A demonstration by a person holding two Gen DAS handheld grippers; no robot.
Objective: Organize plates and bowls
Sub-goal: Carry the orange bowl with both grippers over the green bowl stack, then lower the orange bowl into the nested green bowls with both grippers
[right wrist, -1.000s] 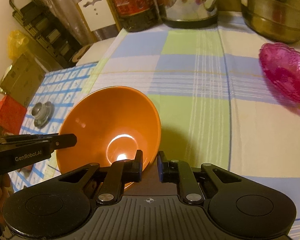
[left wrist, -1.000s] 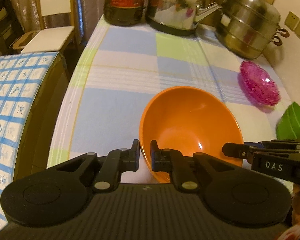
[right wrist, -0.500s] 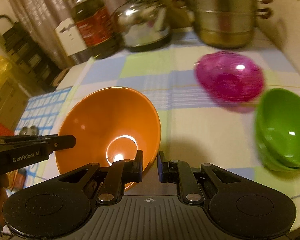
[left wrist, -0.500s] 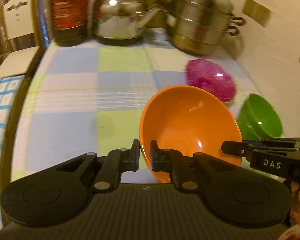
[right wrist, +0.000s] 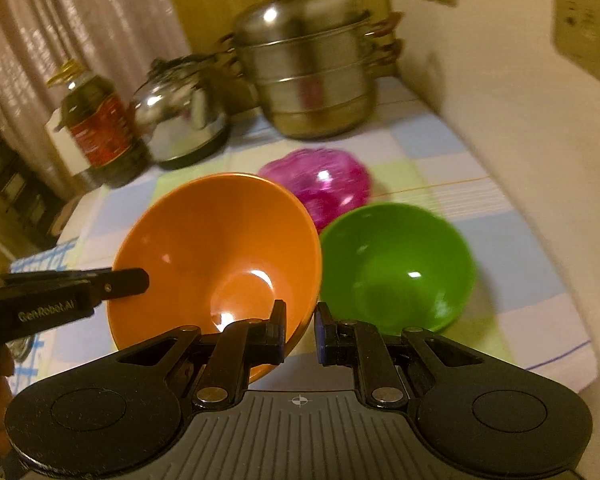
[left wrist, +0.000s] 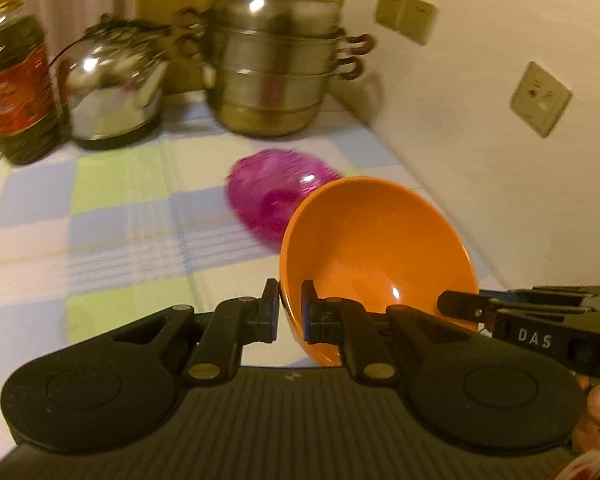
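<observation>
Two hand-held grippers carry one orange bowl (left wrist: 376, 252) between them above a tabletop (left wrist: 112, 208) covered in a pale blue, green and white checked cloth.

In the left wrist view, the left gripper (left wrist: 290, 308) fills the bottom of the frame, its fingers clamped on the bowl's near rim, one finger outside the wall and one inside. The bowl sits at centre right, tilted so its glossy inside faces the camera. The right gripper (left wrist: 456, 304) reaches in from the right edge and meets the bowl's rim on that side; part of a hand (left wrist: 596, 412) shows at the lower right. Just behind the bowl, partly hidden by it, lies a magenta glass dish (left wrist: 268, 196), blurred.

In the right wrist view, the right gripper (right wrist: 300, 328) is at bottom centre, its fingers clamped on the orange bowl's (right wrist: 220, 252) right rim. The left gripper (right wrist: 136, 280) enters from the left edge and meets the opposite rim. To the right of the orange bowl, at centre right, a green bowl (right wrist: 396, 268) rests on the cloth, with the magenta dish (right wrist: 320, 180) behind both.

Along the back of the tabletop, from left to right, stand an oil bottle (right wrist: 100, 132), a steel kettle (right wrist: 180, 120) and a stacked steel steamer pot (right wrist: 312, 68). A cream wall with sockets (left wrist: 540, 100) runs down the right side.
</observation>
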